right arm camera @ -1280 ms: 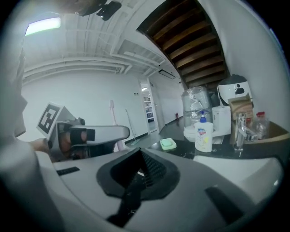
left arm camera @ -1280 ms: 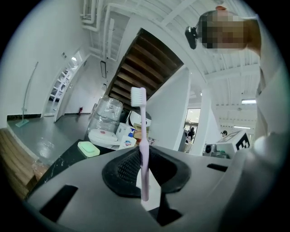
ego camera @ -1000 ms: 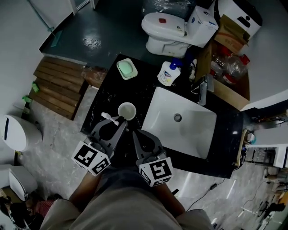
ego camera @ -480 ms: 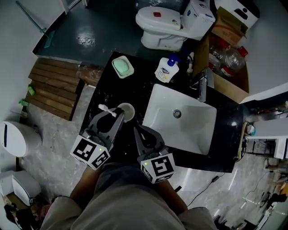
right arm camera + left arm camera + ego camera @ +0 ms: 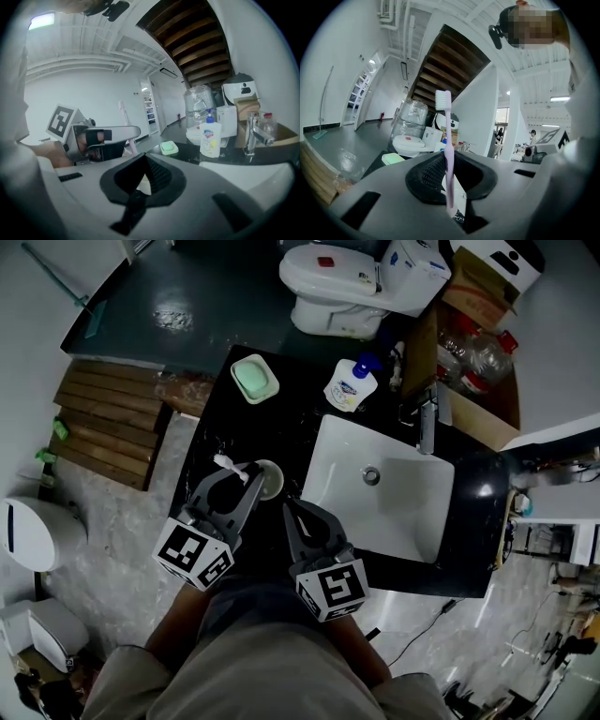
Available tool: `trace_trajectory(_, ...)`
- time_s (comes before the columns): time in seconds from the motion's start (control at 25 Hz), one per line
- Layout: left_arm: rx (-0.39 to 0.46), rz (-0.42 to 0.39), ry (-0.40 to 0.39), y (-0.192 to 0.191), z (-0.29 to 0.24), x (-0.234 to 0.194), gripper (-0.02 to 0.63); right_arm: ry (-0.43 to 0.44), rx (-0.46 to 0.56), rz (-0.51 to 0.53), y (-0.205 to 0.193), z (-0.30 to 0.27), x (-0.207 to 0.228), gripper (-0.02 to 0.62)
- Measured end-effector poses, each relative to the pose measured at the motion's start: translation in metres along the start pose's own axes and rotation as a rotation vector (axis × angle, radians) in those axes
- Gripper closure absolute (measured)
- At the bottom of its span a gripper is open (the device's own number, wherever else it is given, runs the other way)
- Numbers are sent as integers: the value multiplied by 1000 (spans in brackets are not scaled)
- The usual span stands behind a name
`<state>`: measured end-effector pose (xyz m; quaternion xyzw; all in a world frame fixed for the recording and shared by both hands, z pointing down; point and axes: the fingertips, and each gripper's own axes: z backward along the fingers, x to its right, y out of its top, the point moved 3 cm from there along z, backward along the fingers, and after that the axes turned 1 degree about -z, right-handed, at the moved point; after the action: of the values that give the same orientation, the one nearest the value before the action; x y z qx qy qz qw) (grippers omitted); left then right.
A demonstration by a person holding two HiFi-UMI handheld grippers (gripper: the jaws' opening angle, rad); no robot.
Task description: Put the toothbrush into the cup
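Observation:
A pale pink toothbrush [image 5: 448, 150] stands upright in my left gripper [image 5: 449, 177], which is shut on its handle, bristle head up. In the head view the left gripper [image 5: 249, 476] sits just left of the white cup [image 5: 270, 480] on the black counter [image 5: 281, 418]. The brush head [image 5: 223, 463] shows beside the cup's rim. My right gripper [image 5: 289, 508] is shut with nothing in it, just in front of the cup. In the right gripper view its jaws [image 5: 145, 157] meet at the tip, and the left gripper [image 5: 105, 137] shows to the left.
A white sink [image 5: 403, 512] with a faucet [image 5: 428, 423] lies right of the cup. A green soap dish [image 5: 255, 379] and a soap bottle [image 5: 349, 388] stand at the counter's back. A toilet [image 5: 328, 277] and a cardboard box [image 5: 469, 352] lie beyond.
My left gripper has carried the toothbrush forward, from in front of the cup to beside its left rim. The right gripper has edged forward toward the cup too.

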<state>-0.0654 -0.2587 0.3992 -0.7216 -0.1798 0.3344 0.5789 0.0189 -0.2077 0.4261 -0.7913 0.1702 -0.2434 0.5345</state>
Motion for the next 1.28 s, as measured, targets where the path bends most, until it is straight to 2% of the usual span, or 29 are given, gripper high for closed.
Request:
trace_trajectory(0.4, -60, -23, -17, -18, -15, -14, 558, -26, -23, -20, -1, -15, 8, 591)
trace_trajectory(0.68, -104, -90, -36, -27, -23, -13, 558, -42, -41, -32, -4, -23, 12, 591)
trace_trajectory(0.96, -99, -125, -50, -35, -25, -14, 558, -49, -54, -32, -7, -27, 12, 591)
trace_trajectory(1.28, -146, -142, -43, -46, -27, -16, 558, -58, -57, -30, -7, -26, 12, 591)
